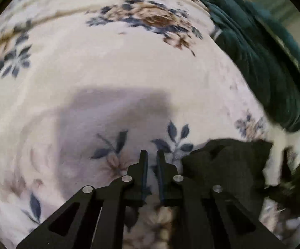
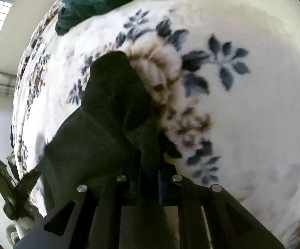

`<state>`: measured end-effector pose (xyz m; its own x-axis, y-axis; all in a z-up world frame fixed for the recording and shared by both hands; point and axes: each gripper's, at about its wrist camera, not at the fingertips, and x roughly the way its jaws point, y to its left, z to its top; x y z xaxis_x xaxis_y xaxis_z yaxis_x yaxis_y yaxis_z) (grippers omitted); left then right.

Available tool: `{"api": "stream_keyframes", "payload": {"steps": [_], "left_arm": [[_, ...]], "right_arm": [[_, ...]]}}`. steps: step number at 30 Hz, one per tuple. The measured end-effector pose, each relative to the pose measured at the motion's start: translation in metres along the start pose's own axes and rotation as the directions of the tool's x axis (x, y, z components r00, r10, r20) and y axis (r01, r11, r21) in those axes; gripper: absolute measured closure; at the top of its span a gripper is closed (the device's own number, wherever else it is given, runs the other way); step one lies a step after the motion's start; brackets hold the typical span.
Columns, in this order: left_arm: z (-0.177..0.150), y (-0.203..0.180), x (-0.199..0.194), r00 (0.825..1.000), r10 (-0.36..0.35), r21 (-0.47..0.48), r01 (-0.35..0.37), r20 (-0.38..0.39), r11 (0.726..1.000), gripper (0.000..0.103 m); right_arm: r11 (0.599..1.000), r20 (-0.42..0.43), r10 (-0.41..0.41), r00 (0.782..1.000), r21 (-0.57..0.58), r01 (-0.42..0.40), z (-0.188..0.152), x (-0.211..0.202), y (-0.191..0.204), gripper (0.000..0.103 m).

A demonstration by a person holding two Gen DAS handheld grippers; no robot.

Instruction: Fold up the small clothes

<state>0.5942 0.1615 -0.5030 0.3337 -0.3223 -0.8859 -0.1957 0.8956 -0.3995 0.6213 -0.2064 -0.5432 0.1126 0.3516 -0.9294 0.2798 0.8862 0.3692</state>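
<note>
Between the right gripper's [image 2: 150, 166] clamped jaws hung a rumpled black garment [image 2: 108, 112], not yet folded, while the left gripper [image 1: 151, 155] beside it stood nearly closed on nothing above the floral blanket [image 1: 108, 66], a green heap [image 1: 260, 54] lying beyond.

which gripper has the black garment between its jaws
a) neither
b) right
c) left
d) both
b, the right gripper has its jaws closed on the black garment, while the left gripper shows only a thin bare gap above the floral blanket, with the cloth lying off to its side.
</note>
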Motion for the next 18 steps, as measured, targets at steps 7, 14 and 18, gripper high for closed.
{"api": "stream_keyframes", "payload": {"steps": [7, 14, 18], "left_arm": [[-0.063, -0.016, -0.031, 0.987, -0.135, -0.004, 0.135, -0.084, 0.991, 0.046], [-0.099, -0.027, -0.027, 0.998, -0.064, 0.100, 0.066, -0.023, 0.993, 0.096], [-0.081, -0.014, -0.022, 1.000, -0.010, 0.115, 0.012, -0.019, 0.993, 0.099]], "right_arm": [[0.997, -0.079, 0.082, 0.993, 0.007, -0.082, -0.036, -0.013, -0.006, 0.051], [0.994, -0.077, 0.112, 0.991, 0.013, -0.112, -0.072, -0.008, -0.016, 0.084], [0.999, -0.048, 0.052, 0.997, -0.005, -0.053, -0.072, -0.010, -0.014, 0.086]]}}
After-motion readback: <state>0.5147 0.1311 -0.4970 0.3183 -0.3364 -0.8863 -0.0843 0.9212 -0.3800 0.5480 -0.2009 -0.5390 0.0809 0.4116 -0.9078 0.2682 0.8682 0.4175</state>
